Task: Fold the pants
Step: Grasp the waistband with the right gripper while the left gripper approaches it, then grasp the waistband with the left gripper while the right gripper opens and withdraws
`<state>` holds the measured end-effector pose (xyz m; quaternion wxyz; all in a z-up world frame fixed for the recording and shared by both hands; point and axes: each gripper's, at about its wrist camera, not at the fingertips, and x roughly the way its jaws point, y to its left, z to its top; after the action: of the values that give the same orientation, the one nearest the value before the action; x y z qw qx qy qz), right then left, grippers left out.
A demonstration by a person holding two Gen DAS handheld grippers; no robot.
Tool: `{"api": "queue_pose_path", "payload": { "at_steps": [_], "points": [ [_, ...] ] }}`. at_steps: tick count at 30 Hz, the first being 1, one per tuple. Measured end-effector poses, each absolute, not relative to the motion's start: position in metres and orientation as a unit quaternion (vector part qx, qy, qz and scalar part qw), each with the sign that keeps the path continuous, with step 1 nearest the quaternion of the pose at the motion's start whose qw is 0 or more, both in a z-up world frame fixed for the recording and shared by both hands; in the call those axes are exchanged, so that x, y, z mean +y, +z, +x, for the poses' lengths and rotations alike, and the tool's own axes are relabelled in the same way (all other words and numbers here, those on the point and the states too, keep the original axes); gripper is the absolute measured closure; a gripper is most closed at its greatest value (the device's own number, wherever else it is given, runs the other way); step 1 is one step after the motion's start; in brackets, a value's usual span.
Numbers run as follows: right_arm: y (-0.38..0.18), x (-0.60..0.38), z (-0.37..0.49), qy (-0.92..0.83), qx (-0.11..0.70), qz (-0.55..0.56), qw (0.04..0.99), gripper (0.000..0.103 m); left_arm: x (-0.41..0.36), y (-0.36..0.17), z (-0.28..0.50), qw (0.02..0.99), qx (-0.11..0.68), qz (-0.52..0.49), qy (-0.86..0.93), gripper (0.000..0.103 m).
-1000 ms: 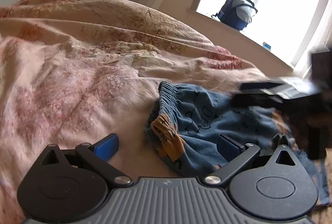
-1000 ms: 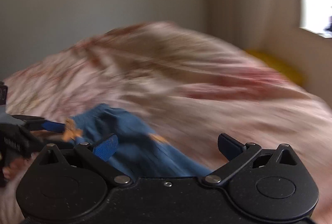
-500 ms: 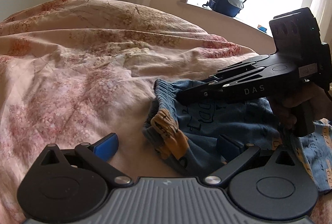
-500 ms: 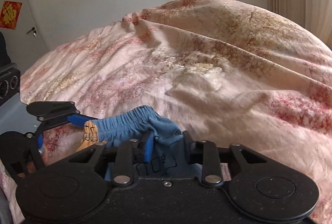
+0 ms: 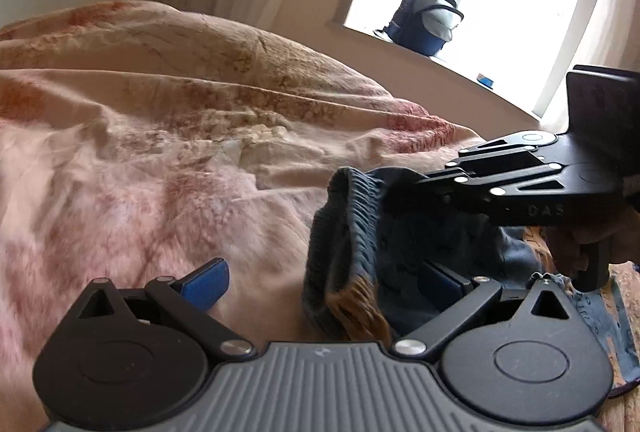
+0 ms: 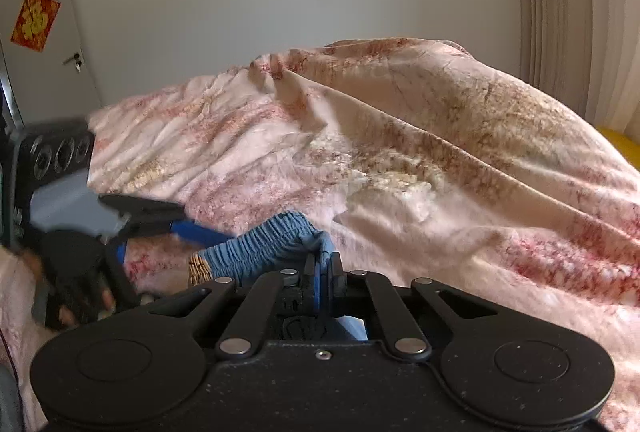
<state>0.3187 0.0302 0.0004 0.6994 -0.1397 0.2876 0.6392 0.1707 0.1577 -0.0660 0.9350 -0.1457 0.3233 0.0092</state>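
Pants [image 5: 404, 248] lay bunched on the bed's quilt [image 5: 140, 159], waistband lifted. Right tool [image 6: 323, 268] was clamped on the waistband; left tool [image 5: 320, 280] was spread open, its pads either side of the orange-trimmed end. Step looked like picking up to spread flat; next likely the left tool closing there. Wide free quilt beyond; bed edges unseen.

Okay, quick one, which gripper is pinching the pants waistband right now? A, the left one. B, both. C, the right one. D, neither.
C: the right gripper has its pads shut on the waistband of the pants, while the left gripper stands wide open beside the cloth.
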Motion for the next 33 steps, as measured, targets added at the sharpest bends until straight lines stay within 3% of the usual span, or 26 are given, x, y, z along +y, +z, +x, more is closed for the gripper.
{"api": "queue_pose_path", "payload": {
  "at_steps": [3, 9, 10, 11, 13, 14, 17, 18, 23, 29, 33],
  "points": [
    [0.001, 0.029, 0.317, 0.638, 0.282, -0.134, 0.704, 0.101, 0.166, -0.070, 0.175, 0.929, 0.332, -0.162, -0.011, 0.004],
    [0.003, 0.017, 0.317, 0.628, 0.275, -0.114, 0.719, 0.101, 0.161, -0.074, 0.173, 0.914, 0.345, -0.206, -0.050, 0.025],
    [0.003, 0.016, 0.317, 0.627, 0.274, -0.109, 0.721, 0.101, 0.159, -0.075, 0.174, 0.913, 0.347, -0.209, -0.050, 0.036],
    [0.003, 0.014, 0.317, 0.626, 0.274, -0.107, 0.723, 0.101, 0.157, -0.076, 0.175, 0.912, 0.349, -0.212, -0.042, 0.061],
    [0.004, 0.012, 0.315, 0.617, 0.272, -0.109, 0.731, 0.099, 0.155, -0.077, 0.175, 0.908, 0.352, -0.228, -0.003, 0.077],
    [0.006, 0.010, 0.313, 0.600, 0.269, -0.114, 0.745, 0.091, 0.153, -0.076, 0.170, 0.908, 0.340, -0.242, 0.020, 0.079],
    [0.017, -0.016, 0.307, 0.556, 0.257, -0.110, 0.783, 0.047, 0.137, -0.066, 0.161, 0.921, 0.313, -0.228, 0.049, 0.080],
    [0.022, -0.031, 0.303, 0.541, 0.252, -0.104, 0.796, 0.039, 0.133, -0.063, 0.159, 0.924, 0.308, -0.220, 0.056, 0.080],
    [0.023, -0.096, 0.275, 0.438, 0.230, -0.191, 0.848, 0.021, 0.124, -0.053, 0.160, 0.921, 0.311, -0.218, 0.084, 0.080],
    [-0.022, -0.104, 0.302, 0.294, 0.262, -0.261, 0.881, 0.022, 0.108, -0.034, 0.152, 0.938, 0.286, -0.175, 0.083, 0.081],
    [-0.006, -0.128, 0.309, 0.224, 0.238, -0.204, 0.923, 0.021, 0.101, -0.025, 0.147, 0.941, 0.276, -0.175, 0.087, 0.081]
  ]
}}
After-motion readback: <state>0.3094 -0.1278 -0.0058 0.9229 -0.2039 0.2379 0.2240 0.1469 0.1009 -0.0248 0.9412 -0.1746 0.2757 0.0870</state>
